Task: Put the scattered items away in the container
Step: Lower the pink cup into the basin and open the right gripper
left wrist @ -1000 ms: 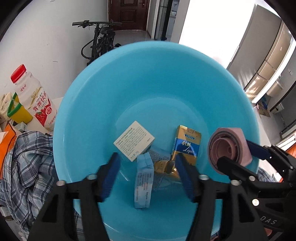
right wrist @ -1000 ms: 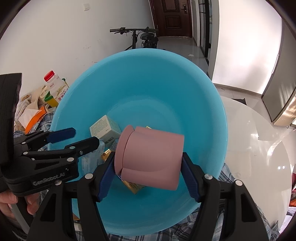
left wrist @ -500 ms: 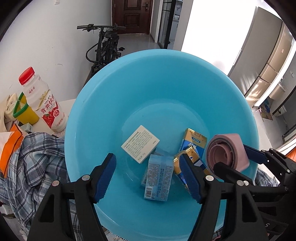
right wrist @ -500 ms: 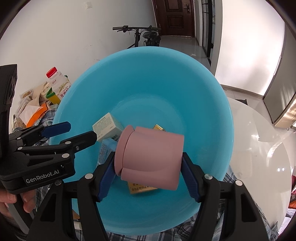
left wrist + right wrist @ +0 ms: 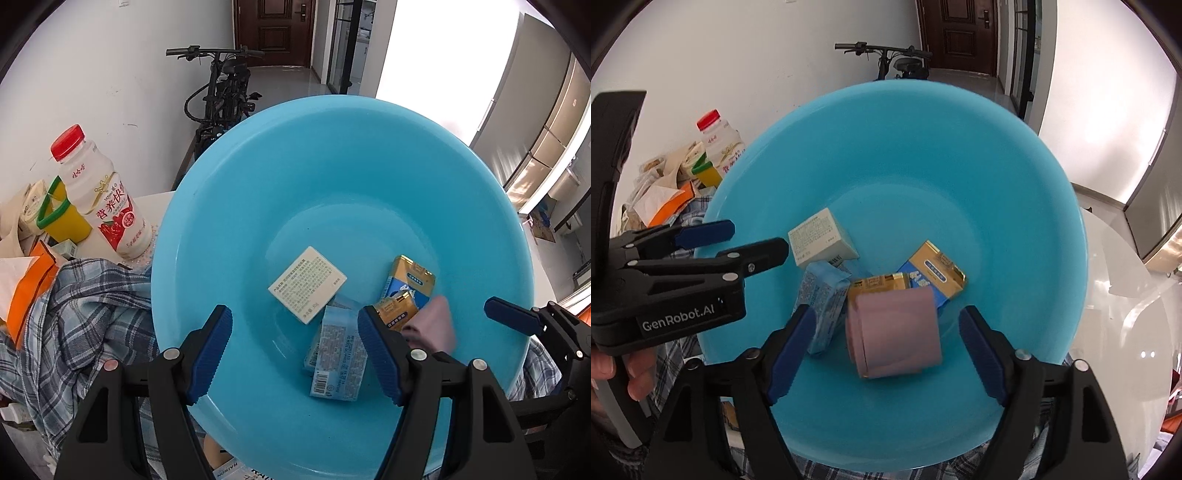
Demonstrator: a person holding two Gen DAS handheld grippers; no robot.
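Both hand-held grippers spread apart, pink cup (image 5: 894, 328) between right fingers, untouched, over blue basin (image 5: 1015, 177)

Bright daylight glare upper right — fisheye edges warped, dark.

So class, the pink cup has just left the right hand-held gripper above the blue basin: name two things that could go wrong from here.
1. The pink cup appears blurred, seemingly mid-fall between the open fingers of the right hand-held gripper. It may strike the gold box or light blue packet and bounce or roll.
2. The blue basin sits partly on a plaid cloth, so an impact might shift or tip it.
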